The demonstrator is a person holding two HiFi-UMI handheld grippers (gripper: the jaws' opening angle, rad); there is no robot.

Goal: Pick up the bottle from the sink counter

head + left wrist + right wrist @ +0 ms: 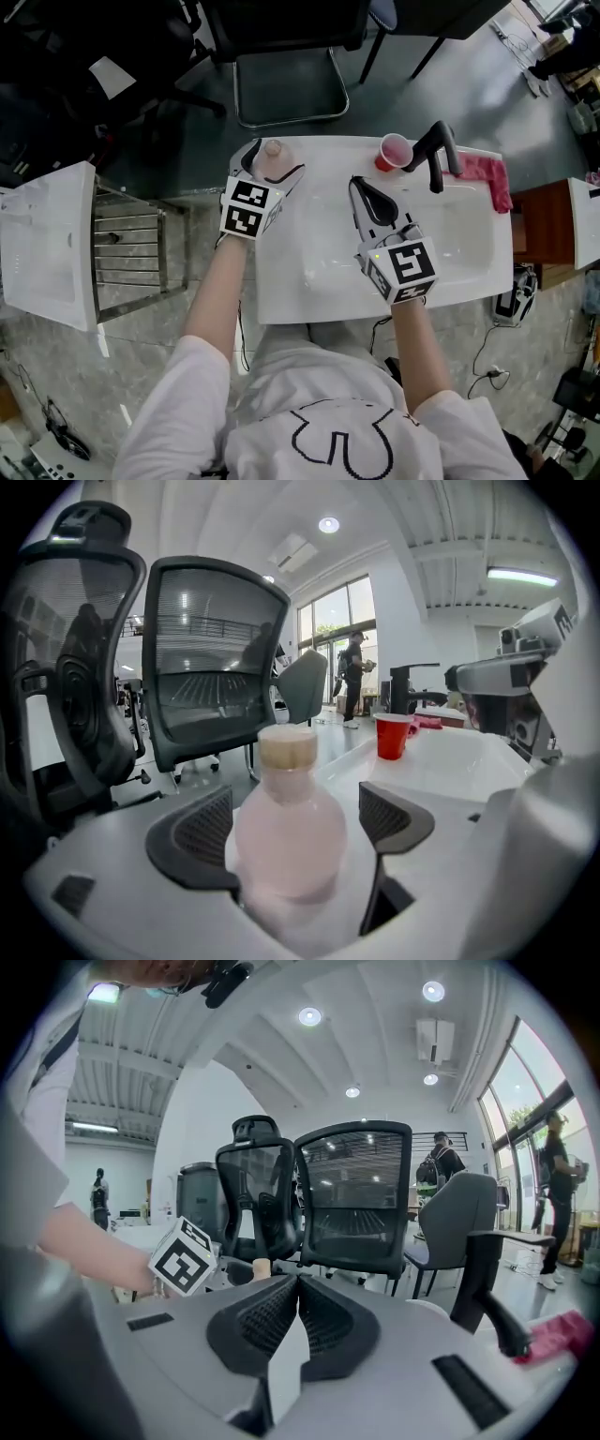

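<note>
A pale pink bottle [273, 150] with a tan cap stands upright at the far left corner of the white sink counter [319, 295]. My left gripper [275, 163] is open around it. In the left gripper view the bottle [287, 841] fills the gap between the two black pads [199, 829]; a sliver of space shows on the right side. My right gripper [360, 186] hovers over the basin, shut with nothing in it; its jaws meet in the right gripper view [298, 1290]. There the bottle's cap [261, 1267] peeks out beside the left gripper's marker cube [185, 1256].
A red cup [395, 150] stands by the black faucet [434, 151] at the counter's far edge, with a pink cloth [485, 175] to the right. An office chair [290, 67] stands behind the counter. A metal rack [133, 253] and another white sink [45, 246] are at the left.
</note>
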